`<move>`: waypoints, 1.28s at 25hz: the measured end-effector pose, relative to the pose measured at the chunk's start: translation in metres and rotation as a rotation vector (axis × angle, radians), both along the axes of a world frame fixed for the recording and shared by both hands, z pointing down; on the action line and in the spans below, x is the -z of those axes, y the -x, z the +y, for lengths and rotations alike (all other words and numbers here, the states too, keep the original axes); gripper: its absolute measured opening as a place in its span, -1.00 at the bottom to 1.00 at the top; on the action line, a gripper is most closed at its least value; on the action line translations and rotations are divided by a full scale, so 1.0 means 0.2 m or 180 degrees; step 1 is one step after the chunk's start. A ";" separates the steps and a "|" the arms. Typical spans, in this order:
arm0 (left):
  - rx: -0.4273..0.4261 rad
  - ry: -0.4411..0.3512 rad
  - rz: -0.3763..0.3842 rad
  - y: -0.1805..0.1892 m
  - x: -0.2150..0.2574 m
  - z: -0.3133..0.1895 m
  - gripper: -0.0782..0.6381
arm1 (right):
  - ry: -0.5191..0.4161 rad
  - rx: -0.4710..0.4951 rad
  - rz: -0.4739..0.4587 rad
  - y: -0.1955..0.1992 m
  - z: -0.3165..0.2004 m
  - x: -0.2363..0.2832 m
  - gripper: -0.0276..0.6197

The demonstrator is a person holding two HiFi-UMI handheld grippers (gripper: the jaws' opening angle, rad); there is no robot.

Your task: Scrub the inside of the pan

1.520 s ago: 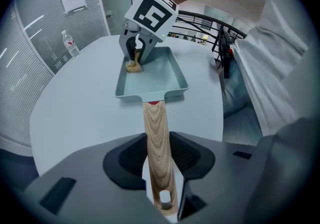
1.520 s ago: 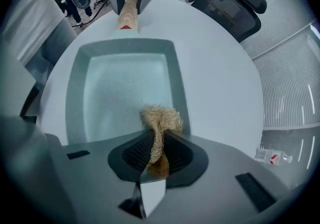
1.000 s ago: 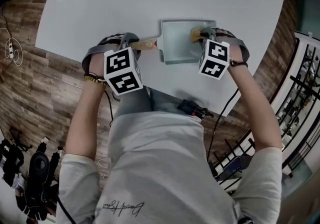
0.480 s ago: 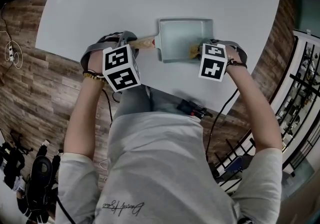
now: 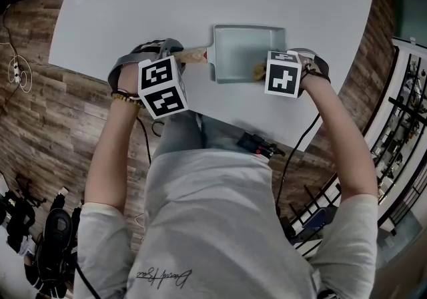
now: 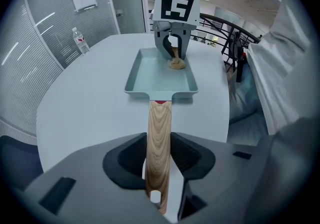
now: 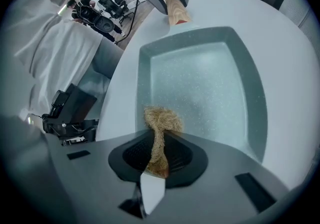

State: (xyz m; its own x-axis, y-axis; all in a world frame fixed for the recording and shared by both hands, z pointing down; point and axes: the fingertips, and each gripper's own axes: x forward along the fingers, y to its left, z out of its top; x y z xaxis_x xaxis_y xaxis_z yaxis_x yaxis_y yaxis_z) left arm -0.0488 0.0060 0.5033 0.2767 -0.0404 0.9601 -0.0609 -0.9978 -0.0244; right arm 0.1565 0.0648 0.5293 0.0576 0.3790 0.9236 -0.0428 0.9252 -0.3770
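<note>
A pale blue-grey rectangular pan [image 5: 245, 52] [image 6: 160, 75] [image 7: 210, 83] lies on the white table, its wooden handle [image 5: 192, 57] [image 6: 159, 138] pointing left in the head view. My left gripper [image 5: 175, 59] [image 6: 159, 160] is shut on that handle. My right gripper [image 5: 263, 69] [image 7: 159, 150] is shut on a tan fibrous scrubber [image 5: 259, 71] [image 6: 176, 63] [image 7: 161, 120]. The scrubber's tuft rests on the pan's floor in the near right corner, by the side wall.
The white round table [image 5: 200, 4] spreads beyond the pan. A water bottle [image 6: 80, 42] stands near its far edge in the left gripper view. Black gear and cables [image 5: 259, 145] lie on the wood floor below the table's near edge. A metal railing [image 5: 400, 124] runs at right.
My right gripper dragged the scrubber from the pan's far right corner back to its near right corner and tipped over. The left gripper and the handle stayed put.
</note>
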 end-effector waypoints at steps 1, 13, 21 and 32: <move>-0.0011 0.0001 -0.0005 0.00 0.00 0.00 -0.36 | 0.0006 -0.0022 -0.0015 0.00 0.00 0.00 -0.71; -0.0288 0.0099 -0.0068 0.00 -0.02 0.02 -0.36 | 0.0027 -0.0305 -0.0094 0.02 -0.01 -0.02 -0.70; -0.0438 0.0075 -0.0140 0.01 -0.02 0.03 -0.31 | 0.0018 -0.0349 -0.0086 0.01 0.00 -0.01 -0.70; -0.0328 0.0103 0.0066 0.01 0.06 0.02 -0.27 | -0.0030 -0.0482 -0.0121 0.03 0.00 -0.01 -0.70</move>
